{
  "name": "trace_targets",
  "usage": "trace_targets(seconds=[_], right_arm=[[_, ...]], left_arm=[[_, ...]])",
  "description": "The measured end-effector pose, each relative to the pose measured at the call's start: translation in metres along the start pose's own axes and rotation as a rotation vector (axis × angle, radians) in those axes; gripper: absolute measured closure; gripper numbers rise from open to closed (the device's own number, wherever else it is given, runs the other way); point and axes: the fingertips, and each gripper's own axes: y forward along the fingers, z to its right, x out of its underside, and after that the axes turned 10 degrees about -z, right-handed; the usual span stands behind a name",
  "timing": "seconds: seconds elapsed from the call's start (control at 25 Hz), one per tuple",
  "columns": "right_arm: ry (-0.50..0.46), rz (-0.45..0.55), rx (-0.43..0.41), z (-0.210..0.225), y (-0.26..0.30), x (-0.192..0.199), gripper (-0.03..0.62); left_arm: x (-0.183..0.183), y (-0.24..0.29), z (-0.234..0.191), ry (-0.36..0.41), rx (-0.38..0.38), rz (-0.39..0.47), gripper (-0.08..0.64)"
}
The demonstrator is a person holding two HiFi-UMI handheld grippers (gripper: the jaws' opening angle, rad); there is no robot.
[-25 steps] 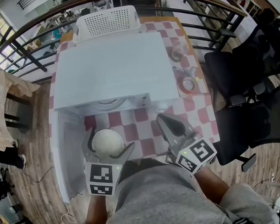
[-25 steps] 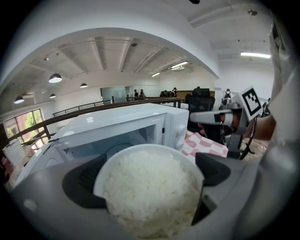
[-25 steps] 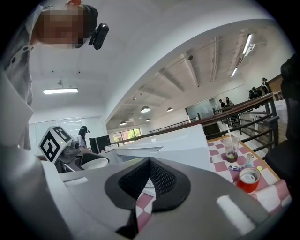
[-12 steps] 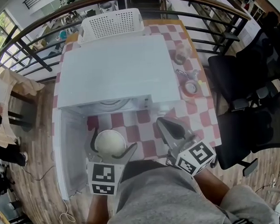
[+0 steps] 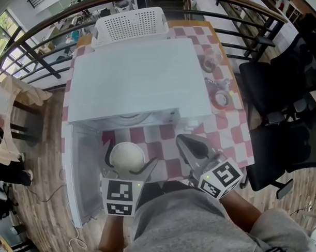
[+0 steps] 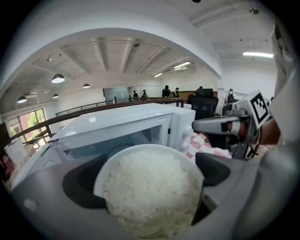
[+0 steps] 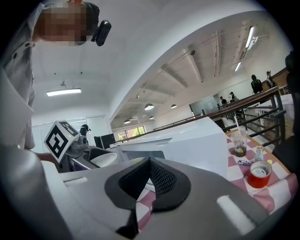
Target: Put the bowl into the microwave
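A white bowl (image 5: 126, 156) heaped with rice (image 6: 150, 185) sits between the jaws of my left gripper (image 5: 129, 155), which is shut on it just in front of the microwave's open mouth. The white microwave (image 5: 133, 77) stands in the middle of the checked table, its door (image 5: 79, 172) swung open to the left. Inside, the glass turntable (image 5: 127, 118) shows. My right gripper (image 5: 192, 146) hovers shut and empty to the right of the bowl, over the tablecloth (image 5: 164, 148). From the right gripper view, the bowl (image 7: 104, 159) is at the left.
A white perforated basket (image 5: 129, 23) stands behind the microwave. To its right are a plastic cup (image 5: 211, 59), a small wrapper (image 5: 218, 83) and a red-filled jar (image 5: 220, 99). Black office chairs (image 5: 281, 87) stand right of the table. A railing (image 5: 40, 23) curves behind.
The left gripper has carried the bowl slightly forward toward the microwave opening. The right gripper has stayed about where it was.
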Motion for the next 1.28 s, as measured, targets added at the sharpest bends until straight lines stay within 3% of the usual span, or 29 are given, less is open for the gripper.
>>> trace_targets(seconds=[0.52, 1.28], right_arm=[[0.023, -0.055, -0.002, -0.008, 0.039, 0.017, 0.592], [0.033, -0.142, -0.023, -0.021, 0.084, 0.042, 0.592]], left_arm=[[0.008, 0.040, -0.030, -0.020, 0.021, -0.030, -0.026], [0.019, 0.120, -0.088, -0.111, -0.030, -0.029, -0.025]])
